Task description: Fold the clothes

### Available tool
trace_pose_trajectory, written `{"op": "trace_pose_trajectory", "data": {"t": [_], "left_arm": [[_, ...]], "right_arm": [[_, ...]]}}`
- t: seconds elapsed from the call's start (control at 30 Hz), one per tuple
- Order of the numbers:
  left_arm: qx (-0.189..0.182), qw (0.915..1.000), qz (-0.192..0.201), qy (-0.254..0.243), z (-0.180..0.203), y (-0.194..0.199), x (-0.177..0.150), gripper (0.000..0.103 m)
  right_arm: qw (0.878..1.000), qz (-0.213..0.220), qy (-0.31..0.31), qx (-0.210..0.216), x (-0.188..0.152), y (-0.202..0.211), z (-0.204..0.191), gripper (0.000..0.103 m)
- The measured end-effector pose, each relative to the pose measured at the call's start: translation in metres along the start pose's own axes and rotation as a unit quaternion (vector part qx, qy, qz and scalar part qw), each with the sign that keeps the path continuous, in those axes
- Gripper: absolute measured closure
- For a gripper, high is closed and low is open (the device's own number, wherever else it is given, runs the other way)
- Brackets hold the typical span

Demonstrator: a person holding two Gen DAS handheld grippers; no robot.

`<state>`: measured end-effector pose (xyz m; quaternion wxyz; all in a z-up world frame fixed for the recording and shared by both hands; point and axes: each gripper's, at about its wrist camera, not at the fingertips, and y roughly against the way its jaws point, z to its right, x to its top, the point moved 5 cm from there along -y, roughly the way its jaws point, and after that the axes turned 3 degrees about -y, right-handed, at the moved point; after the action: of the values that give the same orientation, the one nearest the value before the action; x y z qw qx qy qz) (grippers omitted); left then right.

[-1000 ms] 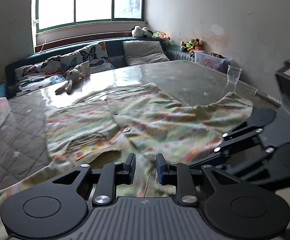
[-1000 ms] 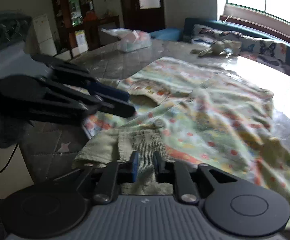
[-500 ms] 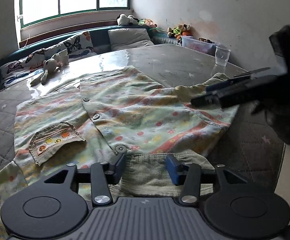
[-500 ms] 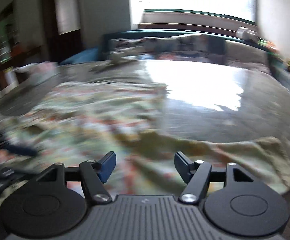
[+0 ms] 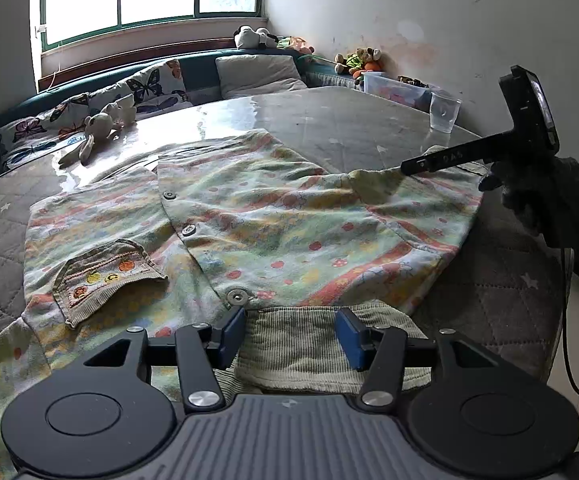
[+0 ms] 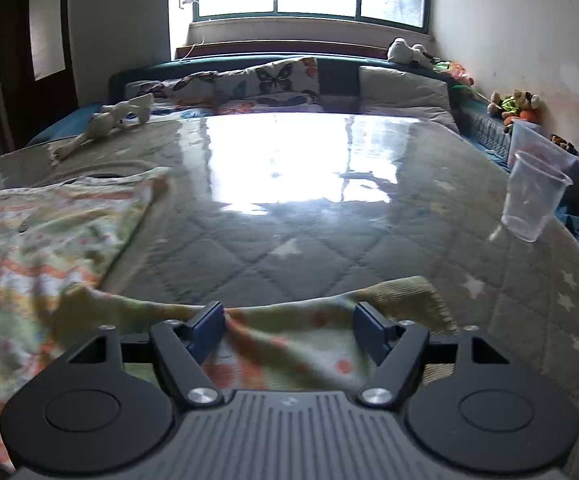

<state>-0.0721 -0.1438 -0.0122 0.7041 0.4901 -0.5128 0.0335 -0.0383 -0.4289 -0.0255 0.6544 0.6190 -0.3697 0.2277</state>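
A floral buttoned top (image 5: 269, 220) lies spread on the glass-covered quilted table (image 5: 349, 120), with a small pocket (image 5: 105, 276) on its left side. My left gripper (image 5: 291, 332) hangs over the folded-in ribbed cuff (image 5: 289, 356). Its jaws are opening, and the cuff lies between the pads without being pressed. My right gripper (image 6: 289, 328) is over the other sleeve (image 6: 289, 356) near the table's right edge. Its jaws are opening wide, with cloth lying loose under them. From the left wrist view, the right gripper (image 5: 409, 168) reaches in over that sleeve.
A clear plastic cup (image 6: 533, 200) stands near the right table edge, beyond the sleeve. A soft rabbit toy (image 5: 93, 128) lies at the far left. Cushions (image 6: 281, 80) and a plastic box (image 5: 393, 88) line the bench behind. A dark-gloved hand (image 5: 541, 196) holds the right gripper.
Both grippers were shut on cloth and have let go, with their jaws spreading. The right gripper swung away rightward to the far sleeve. The left one moved a little forward and down.
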Motion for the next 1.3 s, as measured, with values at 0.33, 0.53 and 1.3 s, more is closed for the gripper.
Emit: {"op": "trace_pose_trajectory", "data": {"t": [0.33, 0.53, 1.3], "left_arm": [[-0.001, 1.0, -0.003, -0.002, 0.001, -0.001, 0.001, 0.044], [0.004, 1.0, -0.003, 0.002, 0.001, 0.001, 0.003, 0.036], [0.064, 0.9965, 0.05, 0.015, -0.018, 0.022, 0.021, 0.0]], "right_arm": [[0.999, 0.021, -0.044, -0.005, 0.003, 0.012, 0.022, 0.026], [0.996, 0.026, -0.071, -0.051, -0.013, 0.028, 0.047, 0.027], [0.988, 0.043, -0.134, -0.058, -0.016, 0.055, 0.058, 0.095]]}}
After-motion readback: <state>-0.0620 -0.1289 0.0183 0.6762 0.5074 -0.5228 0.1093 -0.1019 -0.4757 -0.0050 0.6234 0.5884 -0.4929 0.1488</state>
